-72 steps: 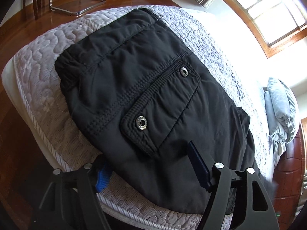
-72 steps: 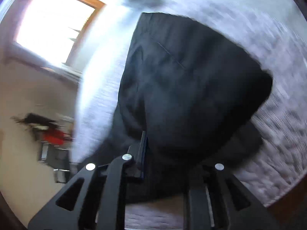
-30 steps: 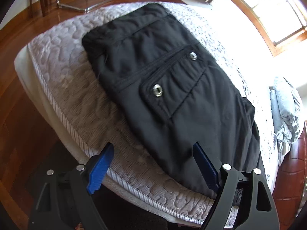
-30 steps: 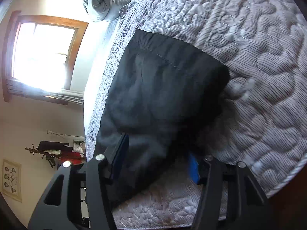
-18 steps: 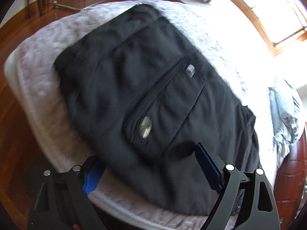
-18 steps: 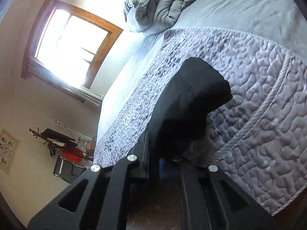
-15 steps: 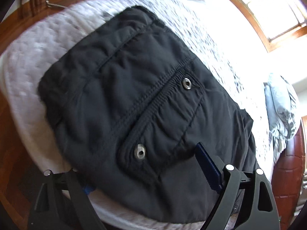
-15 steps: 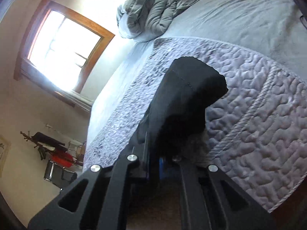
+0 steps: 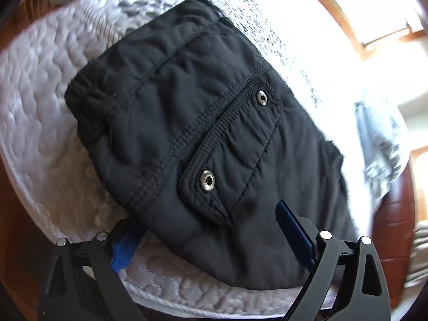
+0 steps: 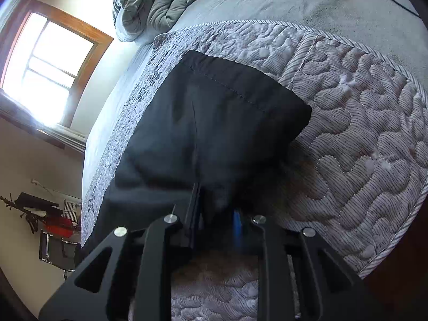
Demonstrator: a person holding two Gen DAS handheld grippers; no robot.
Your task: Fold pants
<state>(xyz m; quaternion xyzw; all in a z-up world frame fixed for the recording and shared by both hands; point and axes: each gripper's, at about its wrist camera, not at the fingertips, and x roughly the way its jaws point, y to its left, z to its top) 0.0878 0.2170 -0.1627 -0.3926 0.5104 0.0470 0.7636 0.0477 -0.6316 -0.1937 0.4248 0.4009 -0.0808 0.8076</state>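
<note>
Black pants (image 9: 203, 123) lie folded on a quilted grey bedspread (image 9: 34, 123), with a snap pocket flap (image 9: 230, 157) facing up. My left gripper (image 9: 208, 235) is open at the near edge of the pants, one blue pad under the cloth and one above it. In the right wrist view the hem end of the pants (image 10: 214, 123) lies flat. My right gripper (image 10: 216, 214) is shut on the near edge of the pants.
The bed's edge (image 10: 396, 246) runs close to both grippers, with wooden floor (image 9: 16, 246) beyond. A grey duvet (image 10: 157, 0) is bunched at the head of the bed. A window (image 10: 45, 61) and a chair with red clothes (image 10: 56, 224) stand on the left.
My right gripper closed on the pants edge, lifted it, and has lowered it flat again. My left gripper moved back in so its open jaws straddle the near edge.
</note>
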